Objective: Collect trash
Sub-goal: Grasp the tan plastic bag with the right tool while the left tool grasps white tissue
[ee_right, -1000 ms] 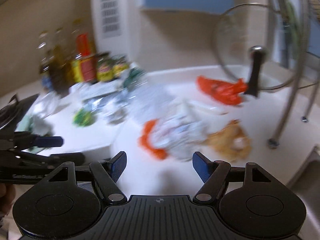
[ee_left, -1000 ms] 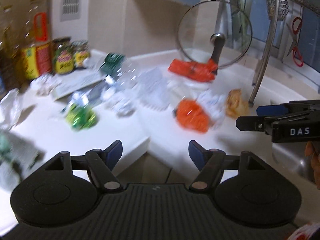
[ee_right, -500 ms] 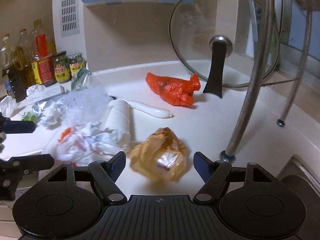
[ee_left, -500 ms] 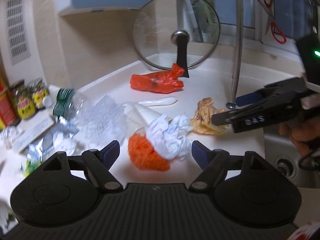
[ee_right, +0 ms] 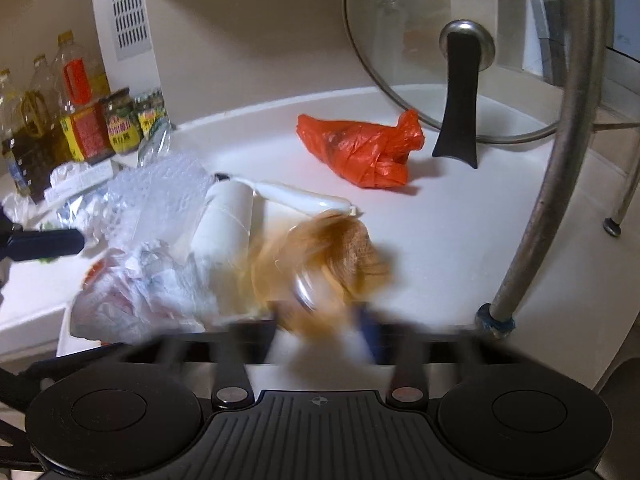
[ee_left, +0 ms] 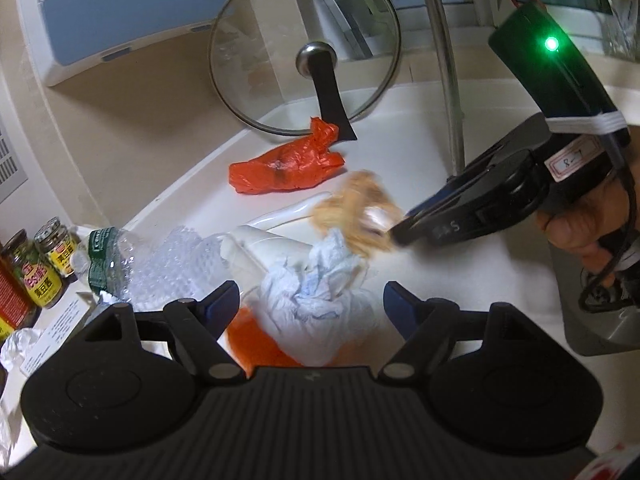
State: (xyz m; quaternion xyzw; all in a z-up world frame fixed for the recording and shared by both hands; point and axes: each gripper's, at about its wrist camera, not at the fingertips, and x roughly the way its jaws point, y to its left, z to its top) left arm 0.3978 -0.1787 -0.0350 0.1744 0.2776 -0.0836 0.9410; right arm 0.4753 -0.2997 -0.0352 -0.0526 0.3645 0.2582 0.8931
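Writing: on the right gripper's side, in the left wrist view, we read blurred letters that looked like "AS"; a white sticker near the person's hand bore handwriting we could not make out.
Jar labels: at the left edge of the left wrist view, the jars carried red and yellow labels with Chinese characters, too small for us to read.
Paper slip: a printed white slip lay at lower left of that view; its print was illegible.
Brown wrapper: the crumpled brown wrapper sat at centre of the right wrist view, blurred, just above the gripper's body.
Right gripper: we saw its jaws, smeared by blur, drawn together on the brown wrapper; they had just been closing.
Left gripper: the left gripper stood with its jaws wide apart, touching nothing.
White paper wad: a crumpled white paper wad lay between the left gripper's blue fingertips, over an orange bag.
Red bag: a red plastic bag lay above centre, in front of a glass lid.
Counter: all of it rested on a white counter.
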